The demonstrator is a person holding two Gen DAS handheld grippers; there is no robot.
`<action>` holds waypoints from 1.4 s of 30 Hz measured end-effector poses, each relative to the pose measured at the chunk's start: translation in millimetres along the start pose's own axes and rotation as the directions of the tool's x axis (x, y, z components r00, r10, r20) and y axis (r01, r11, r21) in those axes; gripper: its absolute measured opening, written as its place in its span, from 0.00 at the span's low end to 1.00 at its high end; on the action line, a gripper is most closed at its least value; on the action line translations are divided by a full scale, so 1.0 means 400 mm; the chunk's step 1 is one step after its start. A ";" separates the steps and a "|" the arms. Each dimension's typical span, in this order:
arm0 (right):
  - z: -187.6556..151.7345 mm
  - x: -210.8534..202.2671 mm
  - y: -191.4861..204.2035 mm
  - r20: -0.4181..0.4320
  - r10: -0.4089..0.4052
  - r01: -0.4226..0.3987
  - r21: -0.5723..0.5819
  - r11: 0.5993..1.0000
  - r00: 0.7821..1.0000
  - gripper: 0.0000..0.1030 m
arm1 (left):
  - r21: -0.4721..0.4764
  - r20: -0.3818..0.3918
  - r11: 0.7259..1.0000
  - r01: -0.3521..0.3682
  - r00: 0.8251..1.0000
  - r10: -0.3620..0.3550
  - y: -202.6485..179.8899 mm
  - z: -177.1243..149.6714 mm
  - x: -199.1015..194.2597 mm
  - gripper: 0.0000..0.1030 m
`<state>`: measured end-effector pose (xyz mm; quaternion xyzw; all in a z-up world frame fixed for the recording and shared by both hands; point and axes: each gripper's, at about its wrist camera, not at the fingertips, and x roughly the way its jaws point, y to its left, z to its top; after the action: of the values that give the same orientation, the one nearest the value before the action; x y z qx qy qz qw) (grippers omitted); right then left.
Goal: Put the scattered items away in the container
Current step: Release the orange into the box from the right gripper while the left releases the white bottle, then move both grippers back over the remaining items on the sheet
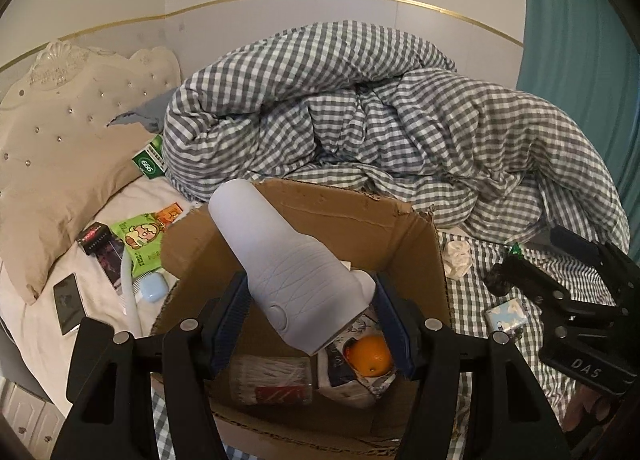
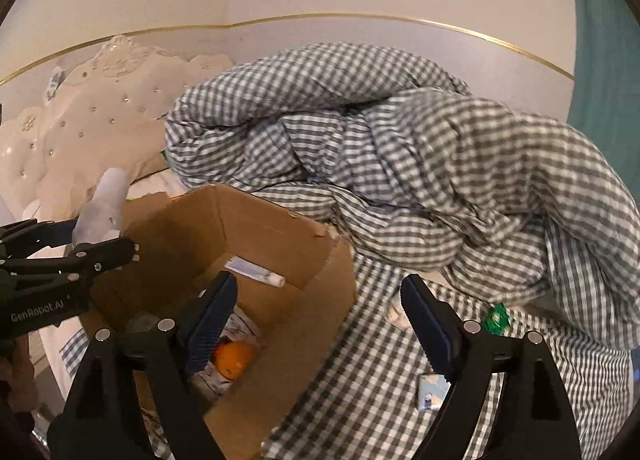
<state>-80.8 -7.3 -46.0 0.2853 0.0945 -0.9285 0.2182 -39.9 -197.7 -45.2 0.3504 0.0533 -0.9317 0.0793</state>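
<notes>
- White bottle (image 1: 288, 260) — it sits crosswise between the blue pads of your left gripper (image 1: 310, 324), both pads pressed against its lower body, its rounded top tilted up and away from you.
- It hangs above the open cardboard box (image 1: 424, 256), over an orange (image 1: 370, 356) and a printed pack lying at the bottom.
- Your right gripper (image 2: 320, 324) has its jaws spread wide with nothing between them; its left finger (image 2: 210, 324) stands over the box's near corner, the right one over the checked sheet (image 2: 360, 380).
- A white tube (image 2: 256, 271) leans against the box's inner wall.
- A small pale-blue packet (image 2: 432, 394) and a green wrapper (image 2: 496, 318) lie on the sheet, outside the box — just beside your right finger.
</notes>
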 end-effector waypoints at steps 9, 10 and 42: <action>-0.016 -0.026 -0.073 0.002 -0.022 0.022 0.051 0.998 1.000 0.84 | -0.004 0.055 1.000 -0.026 0.998 0.027 -0.034 0.023 -0.036 0.97; -0.018 -0.029 -0.077 0.003 -0.022 0.022 0.055 0.998 1.000 0.84 | -0.001 0.057 1.000 -0.026 0.998 0.026 -0.040 0.025 -0.039 0.97; -0.197 -0.250 -0.577 -0.038 -0.293 0.293 0.252 0.922 0.955 1.00 | 0.182 0.002 0.974 0.134 0.991 -0.137 -0.536 -0.025 -0.005 1.00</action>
<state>-73.9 256.3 -41.7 0.2933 0.0158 -0.9551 0.0387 -71.6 14.7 -42.2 0.3449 -0.0087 -0.9385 -0.0165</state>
